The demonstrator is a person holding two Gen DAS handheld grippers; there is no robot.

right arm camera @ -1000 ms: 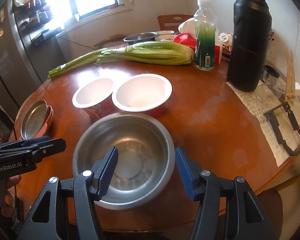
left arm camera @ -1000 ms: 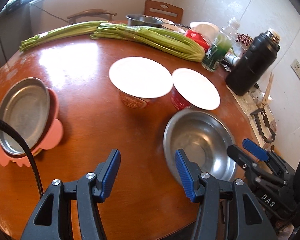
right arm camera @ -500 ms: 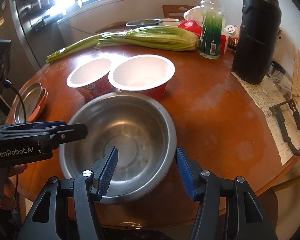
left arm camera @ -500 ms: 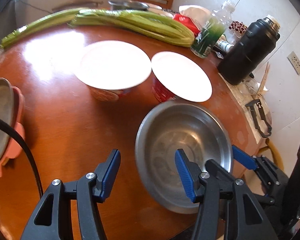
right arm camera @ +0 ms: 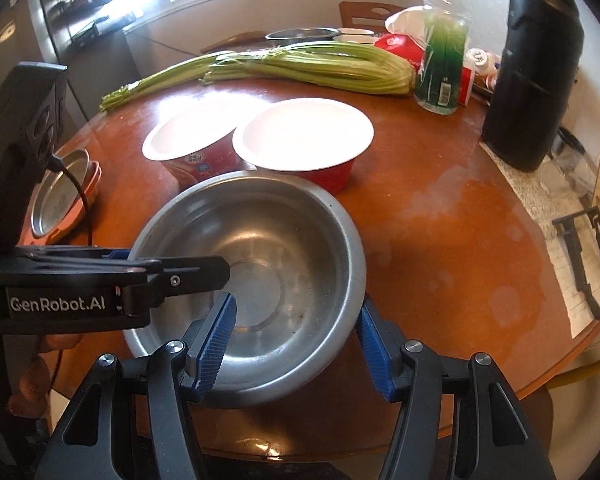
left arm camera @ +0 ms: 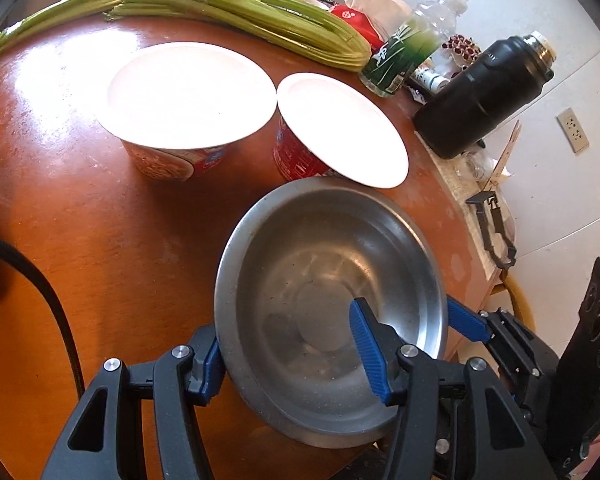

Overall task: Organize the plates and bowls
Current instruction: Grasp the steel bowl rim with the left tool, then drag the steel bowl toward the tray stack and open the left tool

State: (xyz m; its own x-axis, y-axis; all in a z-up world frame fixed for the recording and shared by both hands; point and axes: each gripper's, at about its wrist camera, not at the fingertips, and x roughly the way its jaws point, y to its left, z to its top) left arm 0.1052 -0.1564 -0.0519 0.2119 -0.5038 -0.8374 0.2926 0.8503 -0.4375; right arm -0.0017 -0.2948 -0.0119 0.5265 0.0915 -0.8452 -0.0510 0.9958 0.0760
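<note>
From the left wrist view, the left claw (left arm camera: 290,354) straddles the near-left wall of the steel bowl (left arm camera: 324,272): one blue pad sits outside the rim and the other reaches down inside, yet whether the pads press on the metal cannot be told. The bowl sits at the near edge of the round brown surface (left arm camera: 100,240), tipped a little toward the camera. Behind it stand two red paper bowls with white insides, the larger paper bowl (left arm camera: 188,92) to the left and the smaller paper bowl (left arm camera: 340,128) to the right, almost touching the steel rim. A bunch of celery (left arm camera: 260,12) lies across the far side, with a green bottle (left arm camera: 404,56) and a black flask (left arm camera: 484,92) at the right. The right claw (left arm camera: 464,324) shows at the bowl's right rim. From the right wrist view, the right claw (right arm camera: 296,334) has just been opening; its jaws stand apart with the steel bowl (right arm camera: 260,264) wall between them, one pad inside and one outside the rim, neither clearly pressing. The left claw (right arm camera: 172,270) comes in from the left over the bowl's rim. A steel plate (right arm camera: 62,196) rests on a pink plate (right arm camera: 94,178) at the far left of the surface (right arm camera: 440,248).
</note>
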